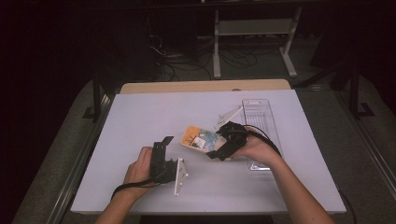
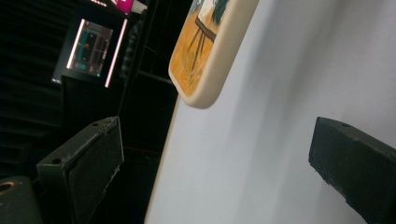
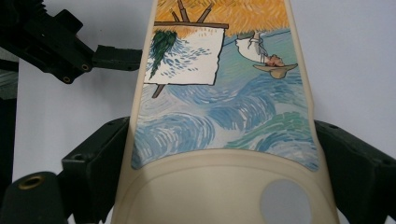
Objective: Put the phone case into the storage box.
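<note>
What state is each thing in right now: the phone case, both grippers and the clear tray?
Phone case: painted side up, clamped across its width near the camera cutout, other end toward the left gripper.
Right gripper: shut on the phone case, fingers against its side edges.
Left gripper: open, holding nothing, short of the case.
Clear tray: on the table, looks empty.

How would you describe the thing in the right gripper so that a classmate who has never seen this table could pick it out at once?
On the white table, look just left of the clear plastic tray. There the right gripper clamps a cream-edged phone case by its sides. Unlike the plain tray, its back bears a painted scene of orange field, blue swirls and an easel.
</note>
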{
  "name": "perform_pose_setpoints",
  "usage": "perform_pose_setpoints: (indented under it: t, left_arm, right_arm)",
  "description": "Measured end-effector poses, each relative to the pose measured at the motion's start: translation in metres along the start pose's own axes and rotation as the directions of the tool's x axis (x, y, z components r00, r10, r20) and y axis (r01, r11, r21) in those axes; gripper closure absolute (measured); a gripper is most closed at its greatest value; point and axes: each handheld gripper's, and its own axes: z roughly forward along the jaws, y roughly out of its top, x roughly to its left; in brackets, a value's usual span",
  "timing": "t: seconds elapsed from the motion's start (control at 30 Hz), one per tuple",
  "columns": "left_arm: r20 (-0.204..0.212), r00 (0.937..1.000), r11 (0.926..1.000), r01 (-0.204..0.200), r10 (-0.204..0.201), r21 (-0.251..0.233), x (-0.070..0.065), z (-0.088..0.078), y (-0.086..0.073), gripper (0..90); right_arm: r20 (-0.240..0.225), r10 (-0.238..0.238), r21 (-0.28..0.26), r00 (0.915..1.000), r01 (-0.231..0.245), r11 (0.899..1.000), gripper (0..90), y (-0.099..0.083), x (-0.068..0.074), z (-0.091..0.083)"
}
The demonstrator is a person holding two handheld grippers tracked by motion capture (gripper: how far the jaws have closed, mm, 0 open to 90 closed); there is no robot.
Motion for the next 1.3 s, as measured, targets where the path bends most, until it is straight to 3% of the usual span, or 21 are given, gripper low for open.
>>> perform_pose_setpoints:
  t: [0.1,0.13,0.47,0.63,0.9,1.17,1.3]
  left_arm:
    - [-0.017,0.9996,0.9997,-0.022,0.022,-0.005,-0.002,0.000,0.001,2.6]
    - [-0.021,0.9994,0.9995,-0.029,0.029,-0.007,-0.002,0.000,0.002,2.6]
    - [-0.062,0.9949,0.9964,-0.081,0.079,-0.024,-0.006,-0.001,0.006,5.5]
    - [-0.074,0.9915,0.9932,-0.110,0.107,-0.039,-0.011,0.000,0.009,6.3]
    - [-0.089,0.9856,0.9878,-0.149,0.144,-0.047,-0.014,0.000,0.012,14.5]
    - [-0.116,0.9763,0.9793,-0.191,0.183,-0.067,-0.018,0.000,0.017,21.4]
    - [-0.131,0.9709,0.9743,-0.211,0.200,-0.078,-0.020,0.000,0.018,23.8]
  right_arm:
    - [-0.006,0.013,-0.001,0.9999,-0.013,1.000,9.9,0.001,0.002,0.001]
    - [-0.005,-0.007,-0.002,1.0000,0.007,1.000,9.9,0.000,0.001,0.002]
    - [-0.011,-0.030,-0.007,0.9995,0.030,1.000,9.9,0.003,0.004,0.007]
    - [-0.015,-0.011,0.001,0.9998,0.011,1.000,9.9,0.005,0.008,0.009]
    - [-0.021,-0.033,-0.013,0.9992,0.033,0.999,9.9,0.007,0.010,0.013]
    - [-0.036,-0.017,-0.012,0.9992,0.017,1.000,9.9,0.009,0.015,0.014]
    - [-0.034,-0.034,-0.023,0.9988,0.033,0.999,9.9,0.010,0.015,0.015]
